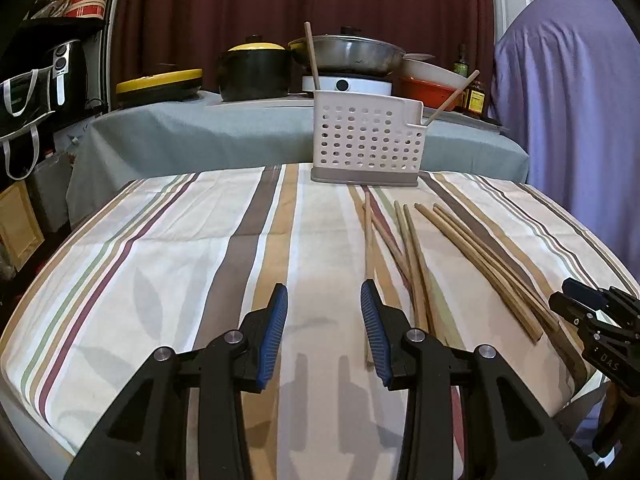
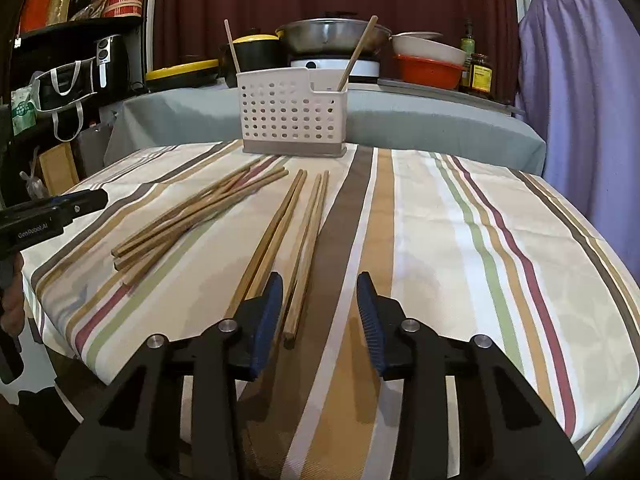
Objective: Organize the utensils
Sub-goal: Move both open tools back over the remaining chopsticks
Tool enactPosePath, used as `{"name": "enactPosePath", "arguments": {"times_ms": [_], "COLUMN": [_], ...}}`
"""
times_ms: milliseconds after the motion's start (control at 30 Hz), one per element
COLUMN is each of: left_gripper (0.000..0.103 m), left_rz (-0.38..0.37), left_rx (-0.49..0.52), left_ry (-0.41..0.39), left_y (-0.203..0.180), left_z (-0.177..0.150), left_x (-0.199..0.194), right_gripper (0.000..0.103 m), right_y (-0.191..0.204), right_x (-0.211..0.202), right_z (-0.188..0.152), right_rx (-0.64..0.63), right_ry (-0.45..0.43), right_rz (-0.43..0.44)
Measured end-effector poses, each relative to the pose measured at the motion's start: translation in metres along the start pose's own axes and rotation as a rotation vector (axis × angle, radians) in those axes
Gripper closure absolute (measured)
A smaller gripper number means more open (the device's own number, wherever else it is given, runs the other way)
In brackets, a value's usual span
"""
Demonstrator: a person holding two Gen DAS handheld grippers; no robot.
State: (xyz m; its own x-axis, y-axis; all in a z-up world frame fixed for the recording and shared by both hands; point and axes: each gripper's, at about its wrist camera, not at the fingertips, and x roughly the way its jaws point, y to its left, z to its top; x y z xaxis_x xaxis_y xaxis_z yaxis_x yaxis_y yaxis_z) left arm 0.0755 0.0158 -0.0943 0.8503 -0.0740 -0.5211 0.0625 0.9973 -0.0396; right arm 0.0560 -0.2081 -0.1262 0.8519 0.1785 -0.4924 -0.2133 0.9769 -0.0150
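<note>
Striped cloth [image 2: 440,240] covers the table, with a grey-draped counter of pots behind it and a dark red curtain at the back. At the far edge stands the white perforated utensil caddy [image 2: 292,120], upright, two chopsticks [image 2: 358,52] already leaning out of it.

Loose wooden chopsticks lie on the cloth between you and the caddy — long axes running roughly away from you, toward the holder. A bundle [image 2: 192,216] fans out to the left; two pairs lie nearer the middle.

Your right gripper [image 2: 318,312] is unclenched and holds nothing. The nearest pair [image 2: 308,248] has its near ends just at the left blue pad [image 2: 266,320], partly inside the gap but not pressed.

Your left gripper [image 1: 324,328] is also parted and empty. One thin chopstick [image 1: 367,280] runs along beside its right pad, outside the gap.

Judgement: the right hand is the better placed. The pair lies almost in line with its fingers, so a small shift left should bring both sticks between the pads — grip near the ends, then carry forward to the caddy.
</note>
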Motion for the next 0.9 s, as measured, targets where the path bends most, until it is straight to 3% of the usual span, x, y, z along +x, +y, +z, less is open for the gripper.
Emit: {"name": "enactPosePath", "arguments": {"times_ms": [233, 900], "left_gripper": [0.064, 0.064], "left_rz": [-0.007, -0.016], "left_rx": [0.002, -0.003], "left_ry": [0.001, 0.005], "left_y": [-0.0013, -0.0034], "left_z": [-0.003, -0.0067], "left_x": [-0.0003, -0.0026], "right_gripper": [0.071, 0.072], "right_y": [-0.0015, 0.0016], "right_x": [0.0039, -0.0008], "right_z": [-0.0034, -0.0027], "right_rx": [0.001, -0.004], "right_ry": [0.029, 0.029], "right_rz": [-0.018, -0.017]}}
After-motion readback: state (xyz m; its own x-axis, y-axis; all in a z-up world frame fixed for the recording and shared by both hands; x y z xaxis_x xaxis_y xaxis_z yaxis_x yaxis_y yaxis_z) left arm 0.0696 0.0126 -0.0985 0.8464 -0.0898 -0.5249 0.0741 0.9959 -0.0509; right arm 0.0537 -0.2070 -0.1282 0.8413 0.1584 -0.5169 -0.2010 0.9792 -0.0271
